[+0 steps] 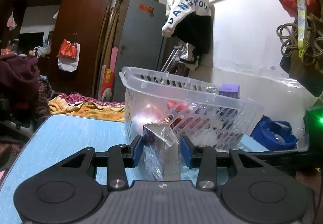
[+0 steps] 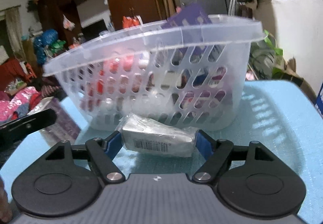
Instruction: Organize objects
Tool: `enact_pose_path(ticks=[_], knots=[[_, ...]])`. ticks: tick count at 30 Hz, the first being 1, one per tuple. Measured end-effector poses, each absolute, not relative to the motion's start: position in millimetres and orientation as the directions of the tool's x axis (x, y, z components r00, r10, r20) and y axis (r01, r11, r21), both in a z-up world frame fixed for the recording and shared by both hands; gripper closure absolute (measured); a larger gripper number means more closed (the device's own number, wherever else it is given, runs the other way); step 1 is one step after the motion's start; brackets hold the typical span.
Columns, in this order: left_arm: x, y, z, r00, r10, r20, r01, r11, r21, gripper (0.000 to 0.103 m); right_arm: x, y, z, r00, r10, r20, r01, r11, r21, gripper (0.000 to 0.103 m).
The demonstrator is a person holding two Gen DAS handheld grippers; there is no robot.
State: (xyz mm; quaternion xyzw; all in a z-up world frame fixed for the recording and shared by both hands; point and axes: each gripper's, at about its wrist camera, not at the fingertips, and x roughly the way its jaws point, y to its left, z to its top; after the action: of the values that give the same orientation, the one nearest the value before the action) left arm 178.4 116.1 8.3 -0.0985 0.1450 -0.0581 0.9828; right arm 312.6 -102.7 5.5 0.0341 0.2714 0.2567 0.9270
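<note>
Gripping a wrapped box (image 1: 161, 153) upright, the left gripper (image 1: 161, 150) hangs over the blue table (image 1: 76, 135), just before the clear basket (image 1: 193, 101). The right gripper (image 2: 159, 141) brackets a silver box (image 2: 159, 140) lying flat against the basket's wall; pads at both ends, though whether they're pressing I can't tell.

I see through two wide-angle cameras, one riding low behind each gripper, looking forward along its fingers. Both sit close above the blue table (image 1: 70, 135), tilted slightly down. Both share the clear basket (image 1: 232, 103), seen from different sides; the right view is nearer to it.
</note>
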Motion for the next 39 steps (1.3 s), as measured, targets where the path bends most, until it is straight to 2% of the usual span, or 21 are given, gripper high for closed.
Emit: enact_pose_path(ticks=[2,4,8,11,13,16,18,19,20,21,22,25,27,28,31,36,39], knots=[[173.0,118.6,8.8,0.957,-0.160,-0.241,0.102,0.966,-0.236,0.058,293.6,-110.1,11.1,0.746,0.510,-0.428,-0.481,0.857,0.184,0.024],[156.4,120.6,10.6,0.974,-0.162,-0.158,0.116,0.956,-0.268,0.059,271.7,-123.1,19.8,0.779,0.516,-0.356,-0.495,0.855,0.157,0.024],[136.2,113.4,31.3,0.976,-0.219,-0.023,0.199,0.921,-0.334,0.059,246.3,-146.4,66.4,0.816,0.554,-0.163,-0.533,0.832,0.156,0.024],[154.9,102.5,71.7,0.978,-0.210,0.000,0.200,0.928,-0.316,0.059,257.3,-133.9,108.9,0.852,0.514,-0.100,-0.513,0.857,0.041,0.024],[178.1,97.8,94.9,0.980,-0.196,-0.017,0.181,0.933,-0.310,0.059,279.6,-119.1,129.5,0.855,0.505,-0.116,-0.510,0.860,-0.015,0.024],[218.3,97.0,113.9,0.983,-0.158,-0.092,0.122,0.941,-0.314,0.058,315.5,-97.0,137.0,0.857,0.479,-0.188,-0.498,0.864,-0.071,0.024],[242.5,99.0,112.5,0.974,-0.160,-0.158,0.106,0.946,-0.306,0.058,333.0,-84.8,130.7,0.847,0.481,-0.226,-0.513,0.851,-0.111,0.019],[251.7,99.0,109.2,0.974,-0.140,-0.176,0.084,0.953,-0.291,0.052,337.4,-79.8,126.8,0.843,0.478,-0.244,-0.517,0.846,-0.128,0.015],[256.4,98.4,105.8,0.974,-0.119,-0.191,0.064,0.960,-0.273,0.033,339.6,-77.7,123.4,0.848,0.466,-0.253,-0.508,0.851,-0.134,0.002],[262.9,97.7,102.4,0.973,-0.098,-0.211,0.042,0.967,-0.253,0.022,339.6,-77.2,121.1,0.855,0.458,-0.243,-0.497,0.858,-0.132,0.000],[267.4,96.4,100.3,0.971,-0.086,-0.224,0.031,0.970,-0.242,0.017,336.4,-79.6,118.8,0.854,0.463,-0.239,-0.500,0.856,-0.129,0.000],[260.0,100.4,98.7,0.973,-0.107,-0.203,0.056,0.968,-0.244,0.016,320.6,-89.7,115.3,0.832,0.502,-0.235,-0.532,0.842,-0.084,0.000],[243.0,99.0,99.4,0.984,-0.088,-0.155,0.055,0.977,-0.207,0.008,308.1,-100.1,115.4,0.827,0.522,-0.210,-0.544,0.837,-0.060,0.000],[237.2,98.6,100.5,0.989,-0.068,-0.134,0.042,0.981,-0.188,0.000,303.2,-105.0,114.8,0.821,0.536,-0.195,-0.555,0.830,-0.055,0.000],[216.0,95.4,102.5,0.991,-0.082,-0.102,0.066,0.986,-0.152,0.000,294.5,-116.9,109.8,0.805,0.564,-0.185,-0.577,0.817,-0.017,0.000],[211.3,84.5,101.2,0.987,-0.060,-0.150,0.046,0.994,-0.096,0.000,300.1,-115.3,107.6,0.829,0.453,-0.327,-0.476,0.879,0.012,0.000],[207.5,74.9,101.8,0.983,0.012,-0.181,-0.020,0.999,-0.042,0.000,290.2,-121.2,106.1,0.844,0.449,-0.294,-0.477,0.879,-0.026,0.000]])
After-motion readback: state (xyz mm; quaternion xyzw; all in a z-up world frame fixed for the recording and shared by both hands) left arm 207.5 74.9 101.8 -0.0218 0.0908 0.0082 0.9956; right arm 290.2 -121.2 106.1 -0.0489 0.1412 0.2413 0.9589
